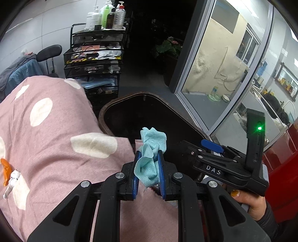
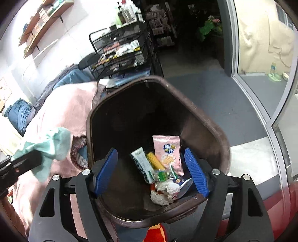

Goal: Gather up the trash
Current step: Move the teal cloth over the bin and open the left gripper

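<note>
1. Left gripper is clamped on the crumpled teal paper tissue, at nine o'clock of the dark brown plastic bin.
2. The tissue is light, soft and compressible; the mid-wad pinch suits it.
3. Right gripper hangs spread wide, empty, above the bin.

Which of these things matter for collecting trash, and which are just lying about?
Part of the job: teal tissue clamped by the left gripper; brown bin; wrappers inside it.
Just lying about: pink blanket; black cart; bottles.
</note>
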`<move>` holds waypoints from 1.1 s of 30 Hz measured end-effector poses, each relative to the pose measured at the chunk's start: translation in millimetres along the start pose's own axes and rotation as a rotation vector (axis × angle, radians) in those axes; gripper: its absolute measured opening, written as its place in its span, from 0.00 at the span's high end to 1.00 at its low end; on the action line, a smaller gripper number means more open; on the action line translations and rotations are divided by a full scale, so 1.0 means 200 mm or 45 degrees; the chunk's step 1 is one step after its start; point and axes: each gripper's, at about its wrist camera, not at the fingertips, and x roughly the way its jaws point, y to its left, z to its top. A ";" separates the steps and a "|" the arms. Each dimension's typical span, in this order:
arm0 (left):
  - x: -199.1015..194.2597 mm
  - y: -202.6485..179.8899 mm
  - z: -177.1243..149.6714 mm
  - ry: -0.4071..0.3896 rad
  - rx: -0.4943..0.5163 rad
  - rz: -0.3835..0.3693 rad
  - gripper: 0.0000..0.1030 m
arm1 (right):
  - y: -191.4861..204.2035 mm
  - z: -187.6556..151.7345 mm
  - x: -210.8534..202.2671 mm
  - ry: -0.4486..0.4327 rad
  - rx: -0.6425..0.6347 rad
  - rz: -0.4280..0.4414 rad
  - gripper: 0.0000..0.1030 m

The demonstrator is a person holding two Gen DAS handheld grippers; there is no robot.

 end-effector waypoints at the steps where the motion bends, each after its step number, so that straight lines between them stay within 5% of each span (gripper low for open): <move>1: 0.01 -0.01 0.01 0.005 0.007 -0.002 0.83 | -0.01 0.01 -0.02 -0.018 0.000 -0.006 0.25; 11: 0.14 -0.09 0.06 0.062 0.049 -0.007 0.83 | -0.08 0.07 -0.13 -0.181 0.032 -0.144 0.23; 23: 0.26 -0.14 0.08 0.134 0.090 0.006 0.80 | -0.19 0.11 -0.17 -0.225 0.083 -0.202 0.23; 24: 0.26 -0.14 0.08 0.136 0.091 0.008 0.78 | -0.19 0.12 -0.17 -0.225 0.082 -0.198 0.23; 28: 0.26 -0.13 0.07 0.116 0.091 0.041 0.30 | -0.19 0.11 -0.18 -0.246 0.065 -0.214 0.23; 33: 0.19 -0.13 0.09 0.050 0.094 0.063 0.15 | -0.18 0.11 -0.17 -0.256 0.050 -0.229 0.22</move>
